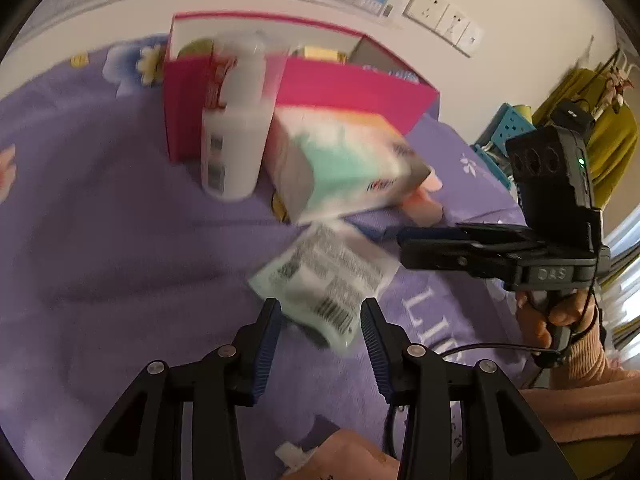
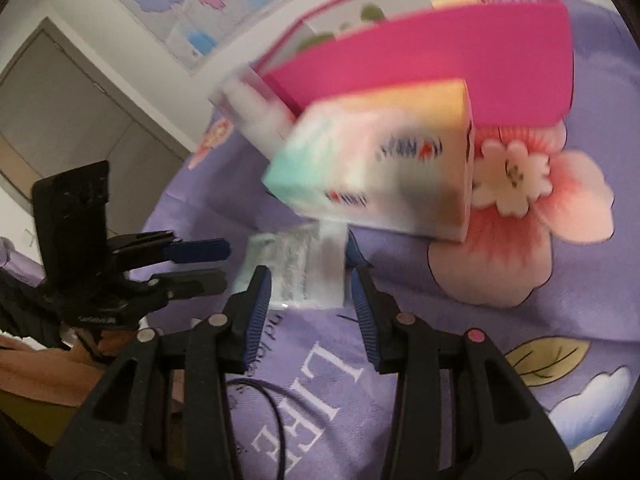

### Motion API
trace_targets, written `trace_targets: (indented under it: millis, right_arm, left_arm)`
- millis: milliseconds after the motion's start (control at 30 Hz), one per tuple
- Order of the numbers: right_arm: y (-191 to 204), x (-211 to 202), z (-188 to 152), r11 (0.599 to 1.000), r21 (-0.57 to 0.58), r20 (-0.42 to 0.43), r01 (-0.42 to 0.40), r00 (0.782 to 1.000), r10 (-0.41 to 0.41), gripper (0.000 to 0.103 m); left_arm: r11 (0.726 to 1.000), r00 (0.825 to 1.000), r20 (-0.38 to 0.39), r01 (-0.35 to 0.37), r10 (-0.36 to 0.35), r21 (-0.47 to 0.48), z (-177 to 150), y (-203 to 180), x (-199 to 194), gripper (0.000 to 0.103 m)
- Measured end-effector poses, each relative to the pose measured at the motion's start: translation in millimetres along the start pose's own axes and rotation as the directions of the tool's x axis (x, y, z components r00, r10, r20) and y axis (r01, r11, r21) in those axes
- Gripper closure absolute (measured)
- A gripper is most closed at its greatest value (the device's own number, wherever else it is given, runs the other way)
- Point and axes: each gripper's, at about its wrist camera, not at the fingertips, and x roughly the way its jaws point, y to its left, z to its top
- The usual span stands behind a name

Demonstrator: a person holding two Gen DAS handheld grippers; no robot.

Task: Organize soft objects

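With both jaws wide open and empty, our left gripper (image 1: pixel 320 320) and right gripper (image 2: pixel 310 292) approached the flat pale-green printed soft packet (image 1: pixel 326 276) at twelve o'clock, which we judged needed closing upon next.

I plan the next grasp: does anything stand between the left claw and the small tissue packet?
Nothing visible does. The left claw is open with the small tissue packet lying directly ahead on the purple blanket.

Left gripper (image 1: pixel 320 316) level, fingers spread wide, nothing between the pads. Right gripper (image 2: pixel 310 284) likewise spread and unloaded, held to the right of the left gripper and pointing across its front. Right hand (image 1: pixel 556 316) wrapped around the handle, pink sleeve at the wrist.
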Motion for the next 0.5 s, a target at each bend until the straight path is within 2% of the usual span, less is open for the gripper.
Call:
trace_targets:
  millis: [67, 233, 400, 500]
  right_arm:
    - [-1, 9, -1, 1.000, 0.004, -0.009, 0.026, 1.000, -0.025, 0.057]
    - [3, 19, 2, 1.000, 0.005, -0.001, -0.004, 1.000, 0.004, 0.056]
    - [19, 28, -4, 0.998, -0.044, -0.022, -0.035, 0.999, 0.034, 0.056]
    - [25, 28, -10, 0.998, -0.054, -0.032, -0.035, 0.999, 0.034, 0.064]
  left_arm:
    - [1.000, 1.000, -0.014, 0.013, -0.014, -0.020, -4, 3, 3, 0.060]
    - [0.998, 0.998, -0.034, 0.054, -0.055, -0.037, -7, 2, 13, 0.060]
    - [0.995, 0.996, -0.030, 0.078, -0.080, -0.057, -8, 2, 14, 0.065]
    - [0.996, 0.996, -0.033, 0.075, -0.077, -0.045, -12, 1, 12, 0.068]
